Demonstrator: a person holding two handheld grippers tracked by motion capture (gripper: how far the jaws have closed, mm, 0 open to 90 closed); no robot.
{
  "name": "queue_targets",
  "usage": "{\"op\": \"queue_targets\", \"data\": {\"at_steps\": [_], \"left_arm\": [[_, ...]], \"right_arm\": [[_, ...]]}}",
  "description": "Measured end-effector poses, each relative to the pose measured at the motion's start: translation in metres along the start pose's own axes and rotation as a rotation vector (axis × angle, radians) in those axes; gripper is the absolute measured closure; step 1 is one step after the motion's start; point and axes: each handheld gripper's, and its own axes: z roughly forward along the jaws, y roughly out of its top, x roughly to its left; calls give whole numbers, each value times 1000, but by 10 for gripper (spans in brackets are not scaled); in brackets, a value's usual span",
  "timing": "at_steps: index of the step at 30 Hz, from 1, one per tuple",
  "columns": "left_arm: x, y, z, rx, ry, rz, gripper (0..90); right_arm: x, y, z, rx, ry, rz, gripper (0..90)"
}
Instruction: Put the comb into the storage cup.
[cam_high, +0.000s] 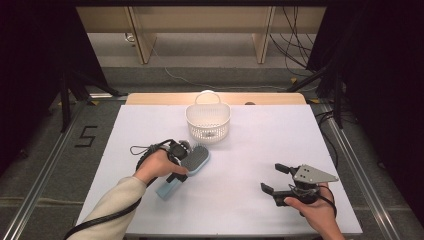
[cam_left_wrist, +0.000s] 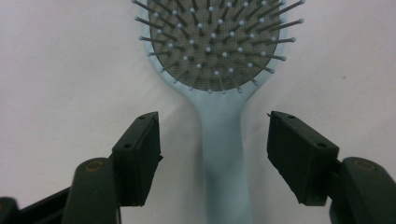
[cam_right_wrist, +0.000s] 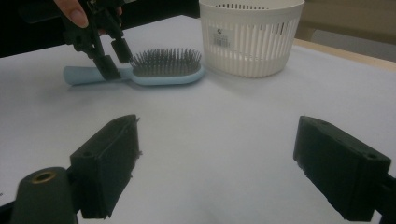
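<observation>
We see the left gripper (cam_left_wrist: 212, 154) set over a pale blue brush (cam_high: 187, 167) lying bristles-up on the white table (cam_high: 240, 200) — its jaws spread wide, one on either side of the handle, gaps visible on both sides. The right gripper (cam_high: 272, 178) hovers well apart to the right, jaws wide and empty. A white basket (cam_high: 208, 121) stands just beyond the brush head.

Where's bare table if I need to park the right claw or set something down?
Free: the stretch between the hairbrush and the right claw, and the right side beside the basket. The far-left corner is bare too. Crowded: around the left claw, open astride the brush handle, just before the basket.
</observation>
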Motion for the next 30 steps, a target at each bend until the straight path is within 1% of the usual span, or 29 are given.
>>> {"op": "queue_targets", "data": {"at_steps": [1,2,3,4,8,9,12,13,15,17,20,22,23,27,30], "left_arm": [[0,1,1,7,-7,-10,368],[0,2,2,6,-10,-15,402],[0,2,3,10,-12,-17,402],[1,3,3,16,-16,-18,428],[2,4,6,33,-34,-14,450],[3,4,7,37,-36,-16,452],[5,5,8,45,-52,-33,499],[5,5,9,48,-54,-37,499],[5,5,10,63,-57,-39,517],[5,5,11,67,-56,-37,522],[6,5,11,68,-50,-53,555],[7,6,11,72,-42,-59,592],[6,6,11,73,-40,-68,592],[2,9,12,91,-8,-64,609],[0,10,11,101,-9,-75,644]], "right_arm": [[0,0,0,-2,0,-1,153],[0,0,0,0,-1,-1,153],[0,0,0,0,-1,-1,153],[0,0,0,2,-1,-2,153],[0,0,0,-2,-1,0,153],[0,0,0,0,-1,0,153],[0,0,0,-2,1,-1,153],[0,0,0,-2,1,-1,153],[0,0,0,1,0,0,153],[0,0,0,1,0,0,153],[0,0,0,2,1,-3,153],[0,0,0,2,2,-1,153],[0,0,0,2,2,-1,153],[0,0,0,4,2,-3,153],[0,0,0,3,2,-3,153]]}}
